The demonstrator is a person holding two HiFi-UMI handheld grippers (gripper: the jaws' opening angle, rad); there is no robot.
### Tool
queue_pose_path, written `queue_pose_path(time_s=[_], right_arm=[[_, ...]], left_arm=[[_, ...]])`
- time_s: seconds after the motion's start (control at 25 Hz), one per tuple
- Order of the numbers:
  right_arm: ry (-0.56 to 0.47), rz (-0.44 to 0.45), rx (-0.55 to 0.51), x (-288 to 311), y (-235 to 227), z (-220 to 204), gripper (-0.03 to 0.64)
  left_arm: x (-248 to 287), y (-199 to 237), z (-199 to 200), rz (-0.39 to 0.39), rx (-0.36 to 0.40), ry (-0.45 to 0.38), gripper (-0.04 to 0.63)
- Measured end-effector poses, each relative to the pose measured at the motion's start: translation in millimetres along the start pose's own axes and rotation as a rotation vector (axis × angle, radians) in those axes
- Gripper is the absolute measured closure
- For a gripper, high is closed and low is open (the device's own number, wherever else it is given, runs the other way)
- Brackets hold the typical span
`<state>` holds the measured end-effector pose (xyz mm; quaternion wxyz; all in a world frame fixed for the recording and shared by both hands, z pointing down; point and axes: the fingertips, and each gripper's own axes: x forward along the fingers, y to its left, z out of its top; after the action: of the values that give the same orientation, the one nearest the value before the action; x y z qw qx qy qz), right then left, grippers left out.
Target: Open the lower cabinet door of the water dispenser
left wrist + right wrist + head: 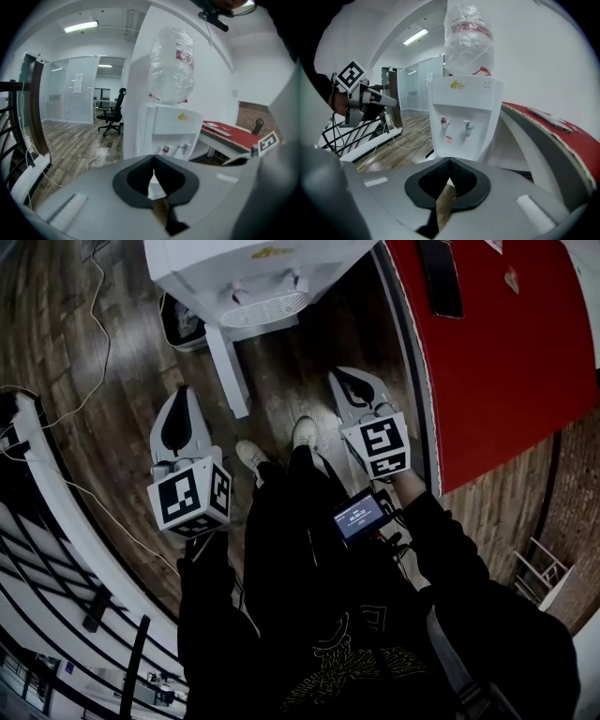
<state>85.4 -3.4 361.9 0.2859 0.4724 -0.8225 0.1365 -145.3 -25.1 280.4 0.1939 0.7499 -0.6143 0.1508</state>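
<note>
Cabinet door point(229, 369) open by red table point(497, 352) — left gripper point(153, 158), right gripper point(449, 161): fingers point(463, 180) closed, empty.

Dim, fisheye-warped views (dark vignetted corners)

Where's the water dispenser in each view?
Head view: water dispenser top centre, seen from above.
Left gripper view: water dispenser centre, bottle on top.
Right gripper view: water dispenser centre, bottle on top.
Shared landmark: red table on its right.
</note>
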Motion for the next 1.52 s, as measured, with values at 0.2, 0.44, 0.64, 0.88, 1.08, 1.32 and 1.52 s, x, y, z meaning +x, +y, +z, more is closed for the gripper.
queue_pose_path(time_s=[0.2,0.44,0.64,0.88,1.08,1.32,1.52], right_arm=[[-0.093,-0.058,0.003,-28.2,-13.2,46.2,0.617],[-0.176,-0.080,-0.021,-79.6,-16.9,89.3,0.617],[-0.216,-0.099,-0.047,-124.9,-18.0,107.7,0.617],[-0.314,-0.156,-0.115,-166.1,-22.0,143.8,0.617],[-0.422,-0.228,-0.150,-204.3,-24.1,188.8,0.617],[-0.603,-0.317,-0.133,-252.9,-12.3,249.1,0.617],[-0.632,-0.309,-0.166,-259.2,-1.6,270.0,0.617]], left_arm=[[-15.9,-2.7,19.1,0.011,-0.004,-0.014,0.588],[-50.1,-4.0,41.2,0.027,0.007,-0.030,0.588],[-80.8,1.5,69.2,0.054,0.001,-0.081,0.588],[-118.8,-4.8,107.0,0.059,0.033,-0.154,0.588],[-144.8,-18.8,138.9,0.045,0.058,-0.220,0.588],[-169.3,-40.2,167.7,-0.005,0.105,-0.282,0.588],[-181.9,-47.5,186.6,-0.032,0.102,-0.336,0.588]])
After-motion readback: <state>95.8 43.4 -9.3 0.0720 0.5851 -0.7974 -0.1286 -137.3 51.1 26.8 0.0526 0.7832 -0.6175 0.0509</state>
